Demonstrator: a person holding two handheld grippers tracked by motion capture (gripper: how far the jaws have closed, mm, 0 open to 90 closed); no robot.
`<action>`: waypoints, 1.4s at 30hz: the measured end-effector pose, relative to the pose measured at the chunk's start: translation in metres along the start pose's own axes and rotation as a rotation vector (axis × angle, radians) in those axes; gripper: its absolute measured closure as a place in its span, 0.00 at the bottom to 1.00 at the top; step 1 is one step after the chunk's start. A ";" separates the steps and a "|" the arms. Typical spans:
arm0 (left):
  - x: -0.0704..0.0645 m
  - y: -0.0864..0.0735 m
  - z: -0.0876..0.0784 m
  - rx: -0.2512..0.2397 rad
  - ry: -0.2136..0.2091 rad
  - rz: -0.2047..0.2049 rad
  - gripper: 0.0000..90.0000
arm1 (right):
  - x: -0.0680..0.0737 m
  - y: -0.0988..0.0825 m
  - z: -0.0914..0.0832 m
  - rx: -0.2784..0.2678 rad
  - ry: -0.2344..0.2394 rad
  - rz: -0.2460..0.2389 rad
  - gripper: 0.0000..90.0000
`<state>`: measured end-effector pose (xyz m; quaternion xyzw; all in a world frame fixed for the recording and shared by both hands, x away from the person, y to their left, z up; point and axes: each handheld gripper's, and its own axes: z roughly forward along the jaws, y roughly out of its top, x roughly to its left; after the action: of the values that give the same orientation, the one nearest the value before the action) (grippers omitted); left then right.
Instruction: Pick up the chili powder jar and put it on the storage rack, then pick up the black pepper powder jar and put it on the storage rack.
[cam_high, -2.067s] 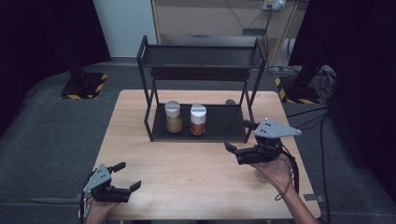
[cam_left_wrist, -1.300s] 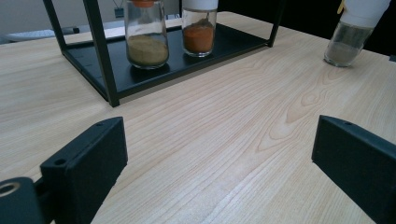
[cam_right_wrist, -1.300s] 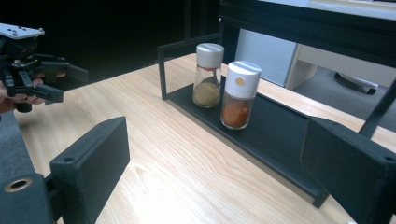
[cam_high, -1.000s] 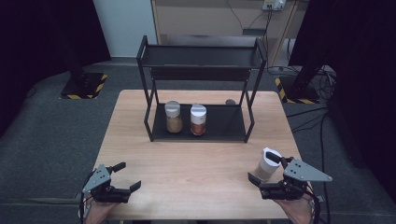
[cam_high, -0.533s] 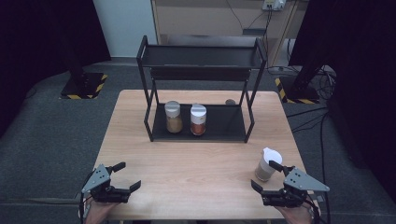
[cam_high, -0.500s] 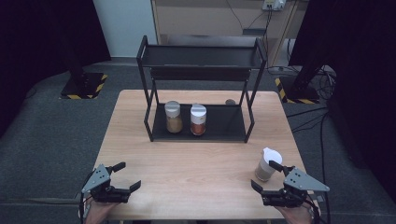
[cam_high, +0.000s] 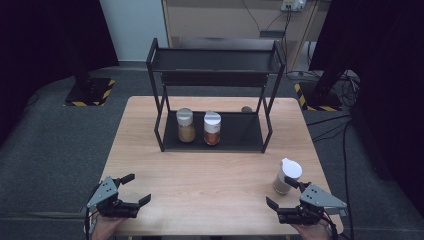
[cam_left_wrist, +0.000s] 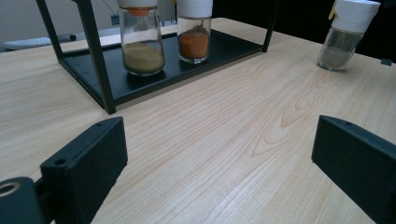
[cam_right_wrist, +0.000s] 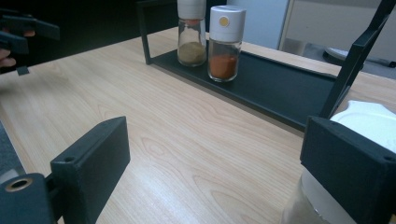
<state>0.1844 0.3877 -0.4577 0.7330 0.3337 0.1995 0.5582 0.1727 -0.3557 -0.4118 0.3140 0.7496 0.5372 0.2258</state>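
The left gripper (cam_high: 125, 192) hovers low over the near left corner of the desk (cam_high: 210, 170), its jaws released and spread wide with bare wood between them; the right gripper (cam_high: 285, 195) sits at the near right corner, jaws likewise released and grasping nothing; a white-capped jar (cam_high: 286, 176) stands on the desk just ahead of the right jaws, and from above it looks close against the farther jaw, though whether they touch cannot be told; the right gripper view puts that jar (cam_right_wrist: 369, 135) directly behind its right-hand jaw, half hidden by it, outside the gap; the left gripper view shows the same jar (cam_left_wrist: 348, 32) whole, well ahead and to the right of its jaws, with pale powder in the glass, which the high view leaves unclear; ahead of both pairs of jaws a black rack (cam_high: 215, 90) stands on the desk, and on its lower shelf two jars stand side by side, a tan jar (cam_high: 185, 126) and an orange jar (cam_high: 212, 128), close but apart; the right gripper view catches the left gripper (cam_right_wrist: 28, 30) far off at its upper left.
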 end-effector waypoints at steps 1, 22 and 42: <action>0.000 0.000 0.000 0.000 0.001 0.001 0.03 | 0.002 -0.001 0.001 -0.001 -0.002 -0.018 0.09; 0.001 0.000 0.000 0.007 -0.003 -0.010 0.03 | 0.000 -0.002 0.001 -0.006 0.002 -0.010 0.09; 0.001 0.000 0.000 0.011 0.003 -0.023 0.03 | 0.004 0.029 -0.021 -0.042 -0.095 0.008 0.07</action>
<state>0.1856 0.3885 -0.4579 0.7320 0.3439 0.1922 0.5559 0.1626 -0.3606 -0.3777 0.3377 0.7253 0.5380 0.2656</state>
